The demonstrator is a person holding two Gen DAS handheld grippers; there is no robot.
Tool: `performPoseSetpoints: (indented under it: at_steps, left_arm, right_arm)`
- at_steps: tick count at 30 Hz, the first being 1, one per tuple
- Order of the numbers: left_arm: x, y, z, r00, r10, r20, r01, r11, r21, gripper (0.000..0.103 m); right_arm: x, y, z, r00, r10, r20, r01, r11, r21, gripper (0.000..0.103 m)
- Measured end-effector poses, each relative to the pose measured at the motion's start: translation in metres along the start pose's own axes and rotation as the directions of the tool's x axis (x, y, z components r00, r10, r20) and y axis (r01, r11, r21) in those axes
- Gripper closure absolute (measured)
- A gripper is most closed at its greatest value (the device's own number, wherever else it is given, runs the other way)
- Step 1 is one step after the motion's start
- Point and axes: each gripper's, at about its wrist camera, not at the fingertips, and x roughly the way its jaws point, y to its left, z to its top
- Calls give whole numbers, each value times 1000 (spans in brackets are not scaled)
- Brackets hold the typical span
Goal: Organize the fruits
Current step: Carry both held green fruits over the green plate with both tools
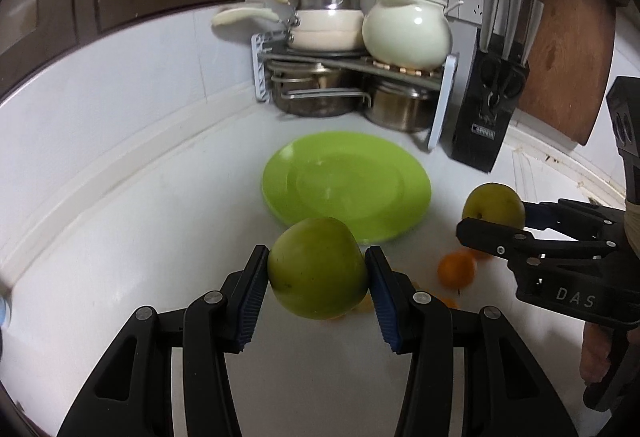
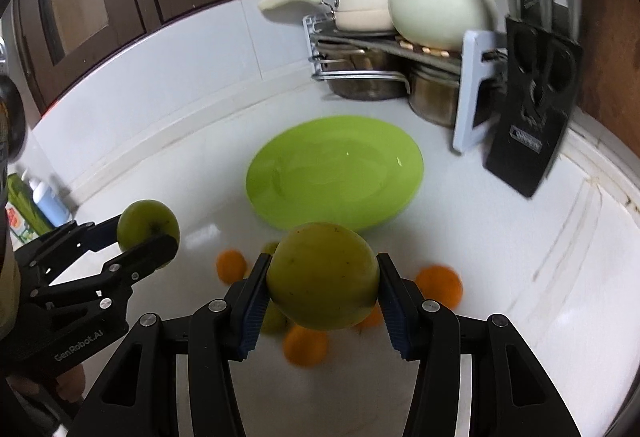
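My left gripper (image 1: pixel 317 279) is shut on a green apple (image 1: pixel 317 268) and holds it above the counter, just short of the empty lime-green plate (image 1: pixel 346 184). My right gripper (image 2: pixel 323 283) is shut on a second green apple (image 2: pixel 322 276), also raised in front of the plate (image 2: pixel 335 173). Each gripper shows in the other's view: the right one with its apple (image 1: pixel 494 205), the left one with its apple (image 2: pixel 147 223). Several oranges (image 2: pixel 439 285) and another green fruit (image 2: pixel 274 319) lie on the white counter below the grippers; one orange (image 1: pixel 457 269) shows in the left wrist view.
A metal rack (image 1: pixel 352 63) with stacked pots and a white ceramic pot (image 1: pixel 407 31) stands in the back corner. A black knife block (image 1: pixel 486 105) and a wooden cutting board (image 1: pixel 568 49) stand to its right. Bottles (image 2: pixel 44 197) stand at the far left.
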Motion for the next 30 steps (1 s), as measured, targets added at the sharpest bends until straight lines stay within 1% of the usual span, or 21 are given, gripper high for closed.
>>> performPoseSetpoints:
  at_steps: [3, 6, 10, 12, 16, 22, 26, 30]
  left_arm:
    - [10, 2, 15, 1000, -8, 0, 8, 1000, 5, 55]
    - [25, 3, 28, 1000, -16, -10, 16, 1000, 11, 55]
    - [50, 3, 46, 999, -36, -39, 37, 999, 17, 55]
    - [60, 3, 52, 998, -43, -53, 44, 999, 23, 55]
    - [88, 4, 66, 992, -73, -100, 76, 997, 32, 55]
    - [125, 4, 75, 980, -102, -172, 112, 993, 47, 55]
    - [144, 3, 71, 970, -112, -217, 128, 990, 58, 55]
    - [155, 2, 67, 965, -106, -239, 128, 989, 79, 54]
  right_arm:
    - [10, -4, 16, 1000, 5, 12, -4, 1000, -24, 51]
    - [22, -8, 31, 1000, -1, 4, 1, 999, -46, 51]
    - [44, -13, 50, 1000, 9, -25, -11, 996, -84, 51]
    - [53, -15, 56, 999, 5, -31, -8, 996, -90, 51]
    - [75, -21, 67, 997, 5, -74, -13, 994, -105, 51]
    - [100, -31, 79, 991, -2, -132, -13, 994, -109, 51]
    - [116, -37, 81, 984, -6, -181, -15, 994, -113, 51]
    - [127, -40, 80, 978, -14, -207, -10, 993, -117, 51]
